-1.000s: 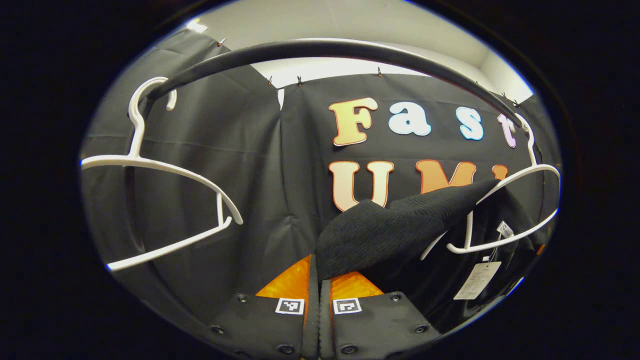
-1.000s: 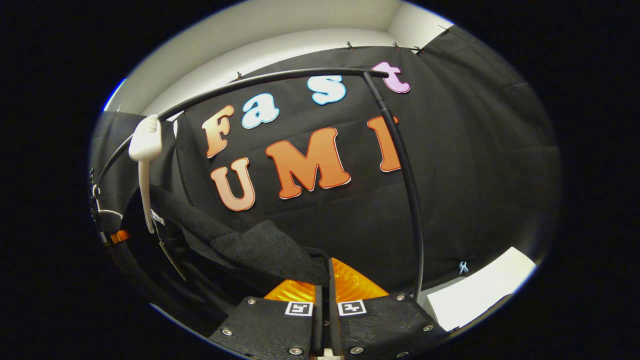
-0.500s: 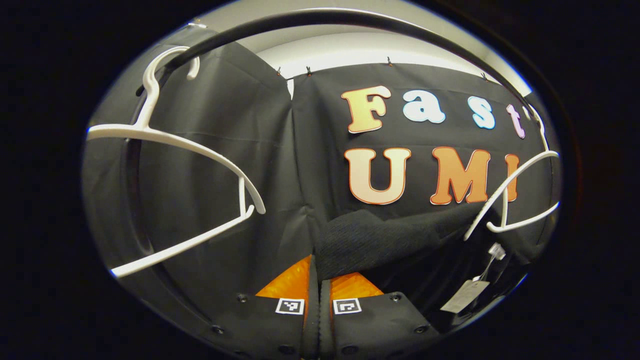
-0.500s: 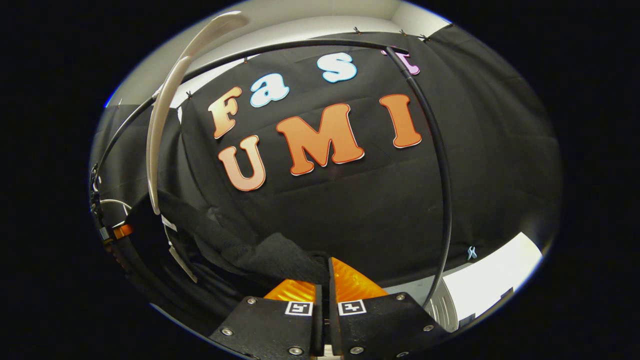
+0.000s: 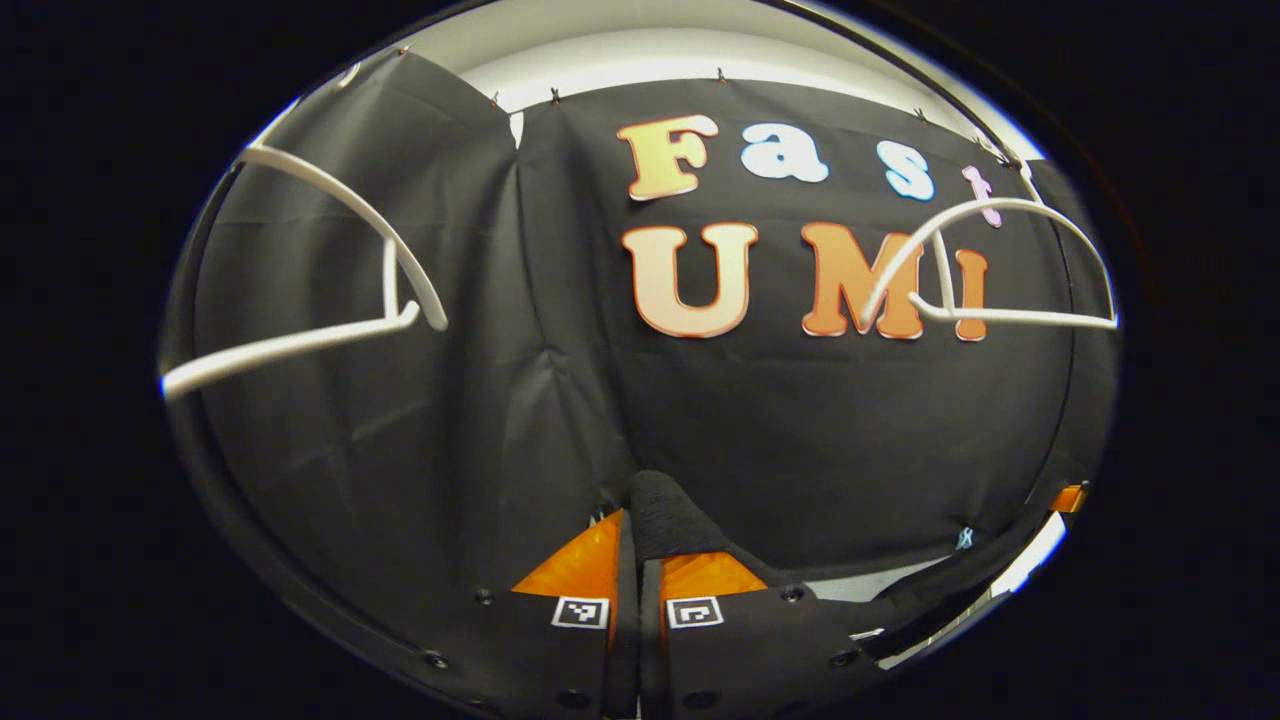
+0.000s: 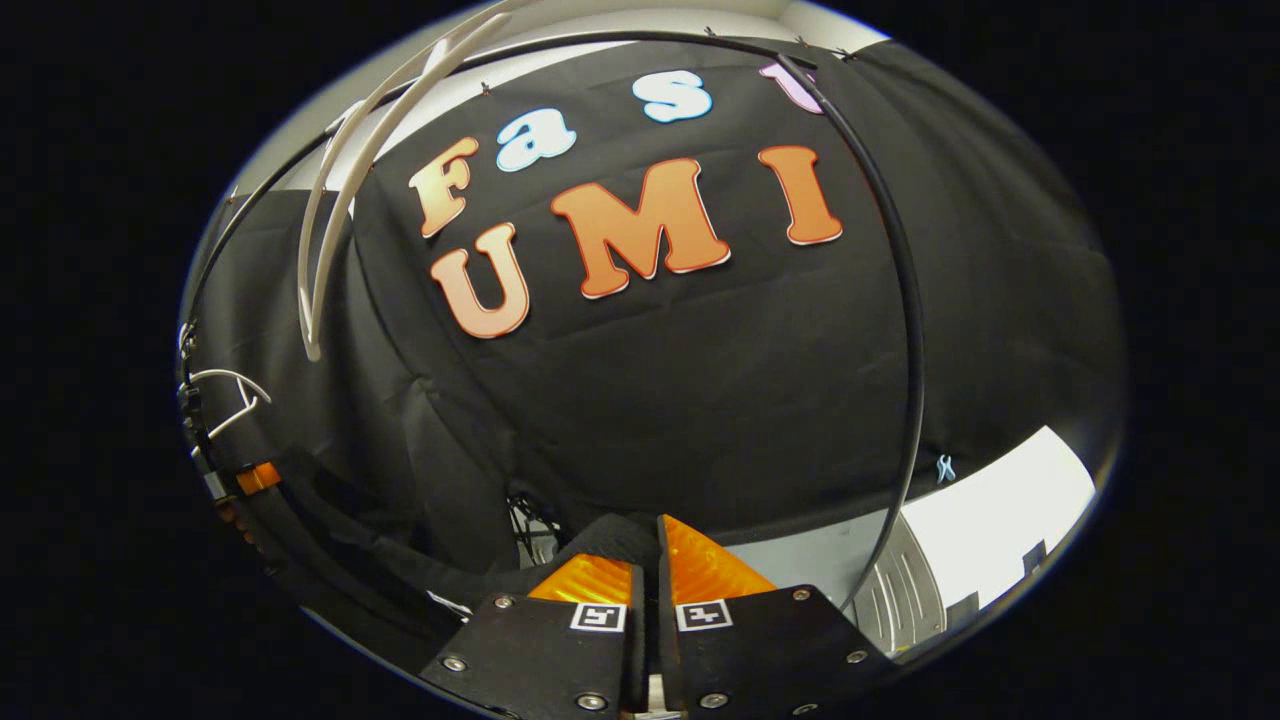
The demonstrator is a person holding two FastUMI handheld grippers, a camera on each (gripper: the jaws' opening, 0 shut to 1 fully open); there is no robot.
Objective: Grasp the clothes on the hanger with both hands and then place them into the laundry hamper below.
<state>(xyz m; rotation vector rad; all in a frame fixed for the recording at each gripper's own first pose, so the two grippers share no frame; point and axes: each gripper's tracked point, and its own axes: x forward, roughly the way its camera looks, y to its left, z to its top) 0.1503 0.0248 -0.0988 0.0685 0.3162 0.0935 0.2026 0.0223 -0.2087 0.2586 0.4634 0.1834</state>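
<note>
Dim booth, light from above; strong fisheye bending at edges — rims darker, perhaps slightly soft; no glare.

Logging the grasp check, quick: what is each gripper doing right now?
Left gripper: closed on the black garment.
Right gripper: closed, black garment pinched between its fingers.

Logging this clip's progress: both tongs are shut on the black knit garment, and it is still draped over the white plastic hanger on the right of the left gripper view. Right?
Not quite. The garment is off the hanger: in the left gripper view the white plastic hanger hangs bare. Both tongs, left and right, are indeed shut on the black knit garment.
</note>
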